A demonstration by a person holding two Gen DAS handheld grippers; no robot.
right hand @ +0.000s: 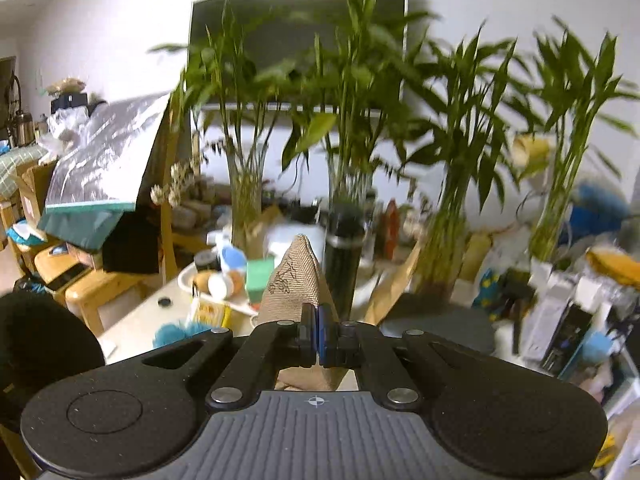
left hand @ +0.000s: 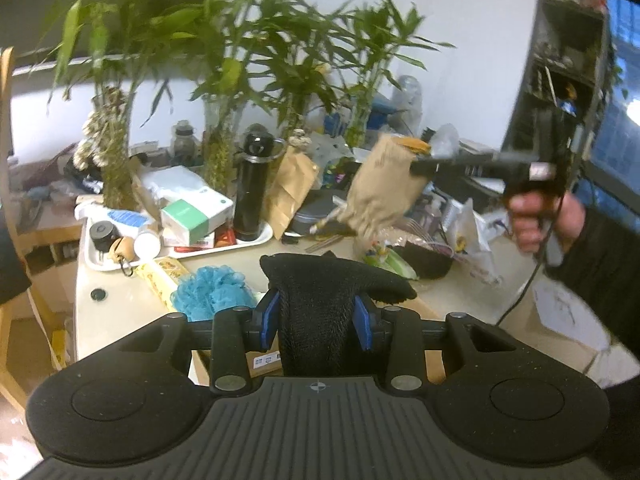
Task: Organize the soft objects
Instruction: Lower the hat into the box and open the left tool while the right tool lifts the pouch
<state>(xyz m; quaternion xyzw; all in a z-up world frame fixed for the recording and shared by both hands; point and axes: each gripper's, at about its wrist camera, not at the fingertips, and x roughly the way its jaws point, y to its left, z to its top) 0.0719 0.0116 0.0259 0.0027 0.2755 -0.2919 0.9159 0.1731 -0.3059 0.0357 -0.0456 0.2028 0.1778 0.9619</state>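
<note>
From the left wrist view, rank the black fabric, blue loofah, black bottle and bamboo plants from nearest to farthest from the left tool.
1. black fabric, clamped in the left tool.
2. blue loofah, just ahead, left, on the table.
3. black bottle, on the white tray beyond.
4. bamboo plants, farthest, by the wall.

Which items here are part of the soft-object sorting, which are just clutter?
Job:
black knit cloth, clamped in left gripper
tan fabric piece, pinched in right gripper
blue mesh pouf, likely next

Clutter:
black flask
bamboo vases
white tray
brown paper bag
</note>
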